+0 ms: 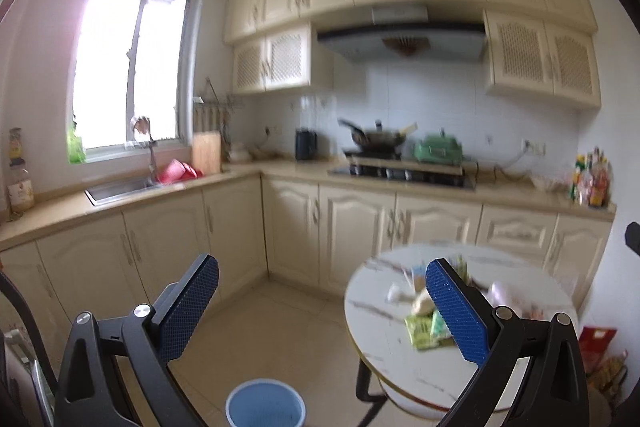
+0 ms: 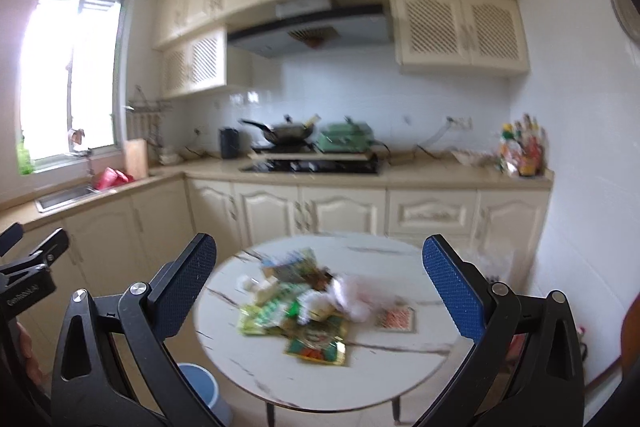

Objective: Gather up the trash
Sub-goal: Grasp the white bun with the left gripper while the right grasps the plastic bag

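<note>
My left hand-held gripper and right hand-held gripper: both wide, empty, raised above the table. Wrappers mid-table, blurred; bin cut off.

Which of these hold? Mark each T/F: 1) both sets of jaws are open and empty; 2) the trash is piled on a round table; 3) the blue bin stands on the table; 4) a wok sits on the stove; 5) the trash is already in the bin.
1) True: the left gripper and the right gripper both have jaws spread wide, nothing between them.
2) True: the wrappers lie on the round marble-look table.
3) False: the blue bin stands on the floor beside the table.
4) True: the wok sits on the stove.
5) False: the wrappers lie on the table.
</note>
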`<act>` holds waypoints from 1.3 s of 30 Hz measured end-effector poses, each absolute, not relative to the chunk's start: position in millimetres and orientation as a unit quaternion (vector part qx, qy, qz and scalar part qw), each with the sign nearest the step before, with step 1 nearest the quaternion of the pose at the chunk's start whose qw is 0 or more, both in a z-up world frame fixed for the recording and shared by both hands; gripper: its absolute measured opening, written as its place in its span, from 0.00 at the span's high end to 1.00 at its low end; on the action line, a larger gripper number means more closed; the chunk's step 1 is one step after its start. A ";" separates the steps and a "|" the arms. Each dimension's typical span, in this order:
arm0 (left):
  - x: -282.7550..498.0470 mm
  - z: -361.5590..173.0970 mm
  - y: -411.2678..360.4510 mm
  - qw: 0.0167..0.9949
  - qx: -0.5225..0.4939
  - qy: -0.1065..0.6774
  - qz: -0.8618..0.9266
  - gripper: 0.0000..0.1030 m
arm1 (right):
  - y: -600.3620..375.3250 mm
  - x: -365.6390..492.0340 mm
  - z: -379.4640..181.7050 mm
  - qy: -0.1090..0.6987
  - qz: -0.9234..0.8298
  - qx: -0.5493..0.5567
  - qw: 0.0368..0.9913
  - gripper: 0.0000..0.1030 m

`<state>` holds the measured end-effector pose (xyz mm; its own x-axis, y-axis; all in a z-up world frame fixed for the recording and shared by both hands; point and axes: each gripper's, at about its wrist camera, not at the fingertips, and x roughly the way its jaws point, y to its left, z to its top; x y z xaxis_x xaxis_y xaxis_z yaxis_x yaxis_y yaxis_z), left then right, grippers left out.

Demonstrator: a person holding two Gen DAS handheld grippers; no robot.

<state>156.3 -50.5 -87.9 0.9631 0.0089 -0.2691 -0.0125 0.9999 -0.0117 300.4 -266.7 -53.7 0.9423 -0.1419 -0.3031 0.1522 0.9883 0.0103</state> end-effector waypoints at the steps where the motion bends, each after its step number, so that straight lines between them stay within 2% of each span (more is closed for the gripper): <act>1: 169.1 -95.4 -55.6 0.988 -0.002 0.151 0.002 0.01 | -276.0 306.4 -61.8 0.164 -0.083 0.020 0.983 0.00; 10: 264.7 -151.7 -98.4 0.963 0.036 0.264 -0.033 0.01 | -352.3 364.8 -161.3 0.296 -0.122 0.061 0.946 0.00; 14: 315.8 -164.9 -112.4 0.950 0.047 0.306 -0.046 0.01 | -365.3 388.8 -193.0 0.330 -0.112 0.058 0.935 0.00; 28: 469.6 -182.1 -137.5 0.929 0.053 0.351 -0.109 0.01 | -371.3 528.4 -256.0 0.396 -0.035 0.002 0.917 0.00; 32: 513.6 -190.6 -146.7 0.921 0.068 0.363 -0.121 0.01 | -376.0 553.5 -273.4 0.418 -0.007 0.007 0.908 0.05; 34: 534.2 -194.9 -157.0 0.920 0.082 0.363 -0.126 0.01 | -378.9 564.9 -282.2 0.432 0.010 0.013 0.902 0.15; 35: 542.6 -197.1 -163.0 0.918 0.083 0.365 -0.127 0.01 | -380.1 569.0 -286.8 0.436 0.025 0.023 0.899 0.33; 36: 551.2 -199.7 -169.0 0.916 0.080 0.370 -0.132 0.01 | -381.7 570.9 -290.0 0.438 0.035 0.030 0.898 0.39; 39: 580.6 -208.0 -182.2 0.910 0.070 0.381 -0.147 0.01 | -386.9 572.8 -292.8 0.432 0.053 0.038 0.899 0.45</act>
<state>580.6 -182.2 -208.0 0.6661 -0.2144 -0.7144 0.3206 0.9471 0.0147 572.8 -386.9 -292.8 0.6206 0.1282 -0.7736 -0.0627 0.9915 0.1140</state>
